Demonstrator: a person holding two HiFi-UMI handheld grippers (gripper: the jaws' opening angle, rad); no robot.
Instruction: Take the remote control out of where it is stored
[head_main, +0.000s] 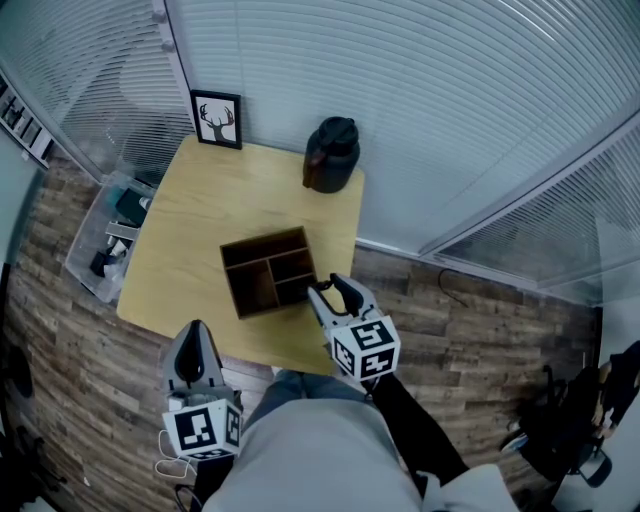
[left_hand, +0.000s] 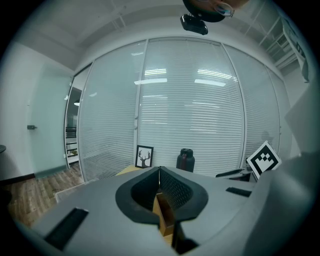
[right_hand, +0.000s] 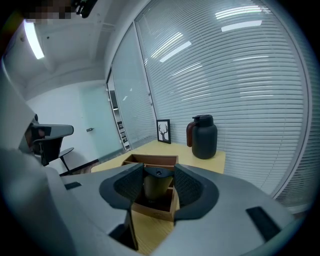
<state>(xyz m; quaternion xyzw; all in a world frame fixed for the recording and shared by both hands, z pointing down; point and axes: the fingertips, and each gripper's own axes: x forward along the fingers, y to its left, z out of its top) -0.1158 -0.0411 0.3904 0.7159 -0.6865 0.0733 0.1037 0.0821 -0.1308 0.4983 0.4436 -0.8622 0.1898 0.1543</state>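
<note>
A dark remote control (right_hand: 157, 186) stands upright in the near right compartment of a brown wooden organizer box (head_main: 262, 248) in the middle of a light wooden table (head_main: 200, 210). My right gripper (right_hand: 159, 172) reaches into that compartment at the box's front right corner (head_main: 328, 290). Its pads lie against both sides of the remote. The lower part of the remote is hidden in the box. My left gripper (head_main: 193, 345) hangs low off the table's front edge, shut and empty (left_hand: 159, 170).
A black jug (head_main: 330, 155) stands at the table's far right corner and a framed deer picture (head_main: 217, 119) at the far left. A clear bin (head_main: 105, 235) of items sits on the floor left of the table. Glass walls with blinds close the far side.
</note>
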